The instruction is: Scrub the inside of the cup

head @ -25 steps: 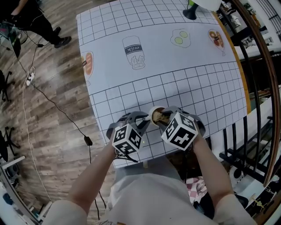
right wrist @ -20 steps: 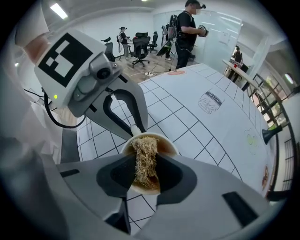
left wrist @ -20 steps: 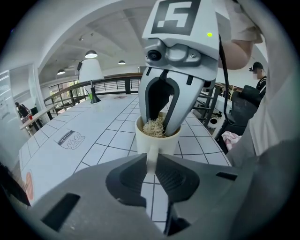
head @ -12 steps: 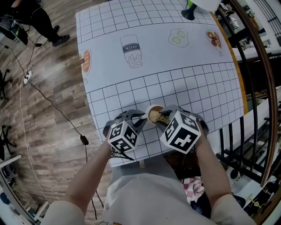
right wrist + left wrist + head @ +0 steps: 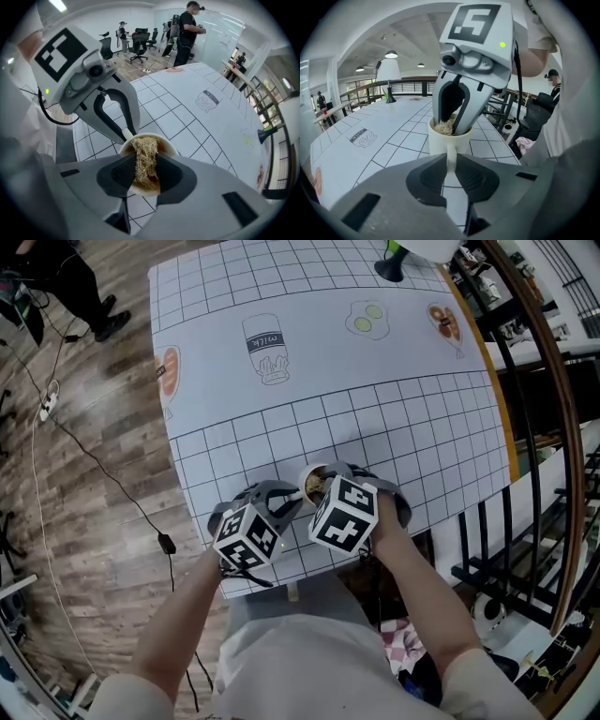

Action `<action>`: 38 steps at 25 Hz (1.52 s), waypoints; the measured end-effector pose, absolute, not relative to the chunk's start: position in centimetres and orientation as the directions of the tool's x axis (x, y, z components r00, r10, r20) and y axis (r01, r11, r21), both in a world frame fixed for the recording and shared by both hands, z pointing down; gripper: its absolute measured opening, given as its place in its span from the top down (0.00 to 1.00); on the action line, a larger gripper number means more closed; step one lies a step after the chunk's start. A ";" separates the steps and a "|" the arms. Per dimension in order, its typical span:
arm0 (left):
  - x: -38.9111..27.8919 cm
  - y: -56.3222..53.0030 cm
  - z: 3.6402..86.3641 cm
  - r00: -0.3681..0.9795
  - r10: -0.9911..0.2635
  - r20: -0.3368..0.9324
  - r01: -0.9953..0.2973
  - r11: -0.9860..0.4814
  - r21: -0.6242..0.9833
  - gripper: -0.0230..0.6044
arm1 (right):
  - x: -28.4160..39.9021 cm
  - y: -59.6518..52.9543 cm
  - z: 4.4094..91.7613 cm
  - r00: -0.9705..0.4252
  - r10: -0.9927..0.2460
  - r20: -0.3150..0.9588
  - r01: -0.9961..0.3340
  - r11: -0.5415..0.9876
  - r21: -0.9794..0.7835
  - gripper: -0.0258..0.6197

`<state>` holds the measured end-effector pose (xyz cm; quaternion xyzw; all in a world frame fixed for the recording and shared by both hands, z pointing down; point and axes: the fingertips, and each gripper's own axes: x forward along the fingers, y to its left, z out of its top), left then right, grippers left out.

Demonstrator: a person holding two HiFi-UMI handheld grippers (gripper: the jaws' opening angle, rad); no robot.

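The left gripper [image 5: 450, 163] is clamping its dark grey fingers [image 5: 423, 177] on the handle of a small cream ceramic cup [image 5: 449, 140] – the handle is sitting pinched between the two fingertips. The cup is standing upright on the counter [image 5: 375, 409], which is wearing a white cloth with a black grid and line drawings of food, and it is resting close to the edge nearest the person.

The right gripper [image 5: 144, 163] is reaching down into the cup from above, its fingers [image 5: 115, 177] clenching a tan, fibrous scrubbing pad [image 5: 145, 157]. The pad is hanging between the fingertips and dipping inside the cup, where it is lying against the brown-stained inner wall. In the left gripper view the same fingers are poking past the rim, with a tuft of the pad showing just above it.

In the head view the two grippers are crowding together over the cup, their cubes with black-and-white square markers nearly touching. A drawing of a milk bottle [image 5: 265, 348] is lying well beyond them on the cloth, and a wooden plank floor [image 5: 84, 446] is showing to the left – a person in dark clothes [image 5: 187, 28] is standing far off on it.
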<state>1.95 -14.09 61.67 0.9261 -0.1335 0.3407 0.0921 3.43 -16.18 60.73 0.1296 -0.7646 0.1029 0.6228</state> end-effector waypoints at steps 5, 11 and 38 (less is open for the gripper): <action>2.1 -13.6 61.7 0.739 -0.157 0.656 -0.307 -0.944 0.119 0.86 | 3.5 -15.6 59.4 -0.330 0.061 0.942 -0.342 0.923 -0.179 0.79; 2.1 -13.6 61.7 0.741 -0.172 0.649 -0.317 -0.942 0.113 0.86 | 4.2 -16.3 55.1 -0.396 -0.013 0.918 -0.356 0.924 -0.141 0.79; 2.3 -13.0 61.3 0.776 -0.231 0.587 -0.380 -0.914 0.142 0.86 | 3.9 -16.1 57.4 -0.296 -0.136 0.945 -0.312 0.949 0.039 0.79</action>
